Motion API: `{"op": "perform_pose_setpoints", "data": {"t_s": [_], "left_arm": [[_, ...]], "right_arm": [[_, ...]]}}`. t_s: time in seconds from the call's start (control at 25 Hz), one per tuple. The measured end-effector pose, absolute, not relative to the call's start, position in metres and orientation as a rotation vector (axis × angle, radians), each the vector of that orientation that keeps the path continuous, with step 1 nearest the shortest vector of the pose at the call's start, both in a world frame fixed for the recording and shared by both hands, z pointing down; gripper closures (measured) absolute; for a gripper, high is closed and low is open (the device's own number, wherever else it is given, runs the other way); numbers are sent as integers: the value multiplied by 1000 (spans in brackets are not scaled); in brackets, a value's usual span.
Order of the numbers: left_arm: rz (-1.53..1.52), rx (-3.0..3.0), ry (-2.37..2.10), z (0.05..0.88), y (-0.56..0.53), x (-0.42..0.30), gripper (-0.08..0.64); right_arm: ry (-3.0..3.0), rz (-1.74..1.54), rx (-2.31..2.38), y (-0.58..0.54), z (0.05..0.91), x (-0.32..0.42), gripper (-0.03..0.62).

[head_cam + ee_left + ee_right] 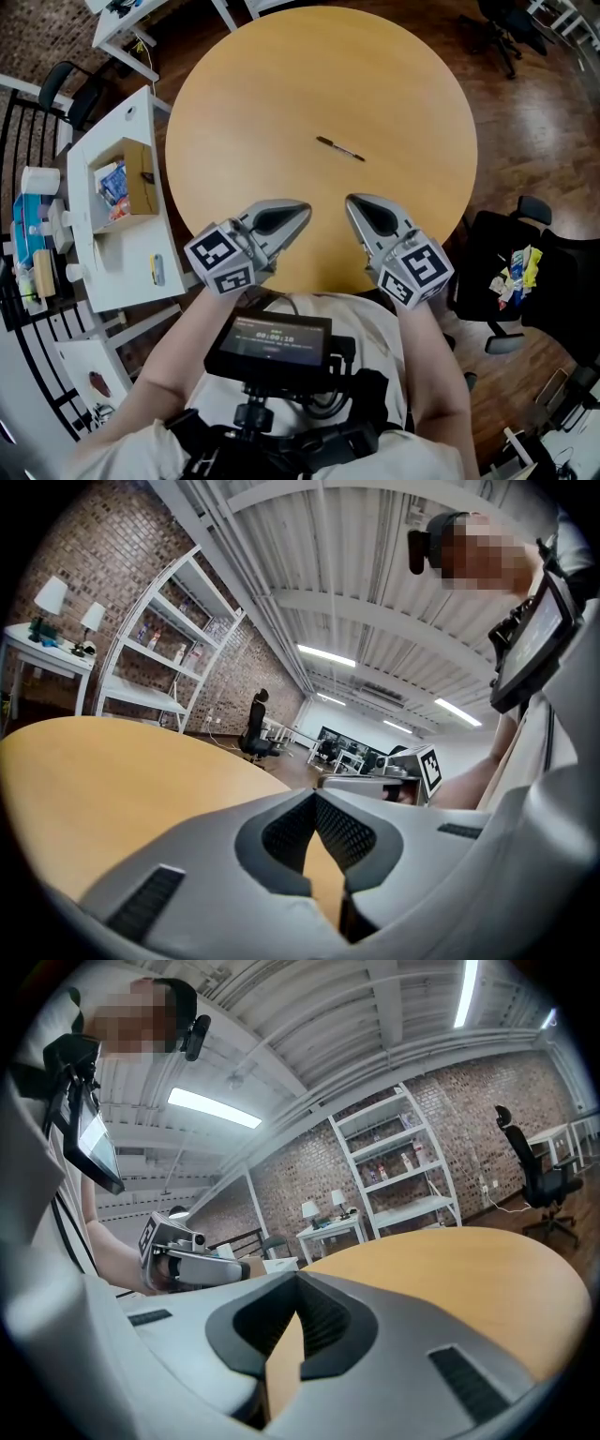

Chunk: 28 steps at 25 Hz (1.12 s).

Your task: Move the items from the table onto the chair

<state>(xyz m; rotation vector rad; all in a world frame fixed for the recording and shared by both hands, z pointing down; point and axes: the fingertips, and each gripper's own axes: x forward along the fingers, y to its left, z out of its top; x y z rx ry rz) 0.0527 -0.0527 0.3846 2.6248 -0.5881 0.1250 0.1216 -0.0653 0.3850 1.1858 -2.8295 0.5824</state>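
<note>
- On the table, far from us, lies a pen: we judge it light, stiff, slippery; pinch mid-barrel.
- Our left gripper and right gripper are closed, empty.

Bright, even light comes from ceiling strips overhead. The table is evenly lit with only faint shadows, and the floor on the right glints. Both gripper views bend hard at the edges, with black corners.

Head view looks steeply down on the table; both gripper views skim low across it.
</note>
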Motion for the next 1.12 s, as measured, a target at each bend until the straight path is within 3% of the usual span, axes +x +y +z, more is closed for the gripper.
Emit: {"op": "perform_pose_setpoints", "data": {"t_s": [0.6,0.96,1.12], "left_arm": [[354,2760,-627,401,-52,53,558],[919,2859,-501,465,-91,72,554],[1216,2872,-395,507,-110,87,502]], "right_arm": [[-2823,598,1159,-66,394,114,584],[-2784,687,1232,-66,414,132,584],[-2764,731,1277,-67,428,144,584]]}}
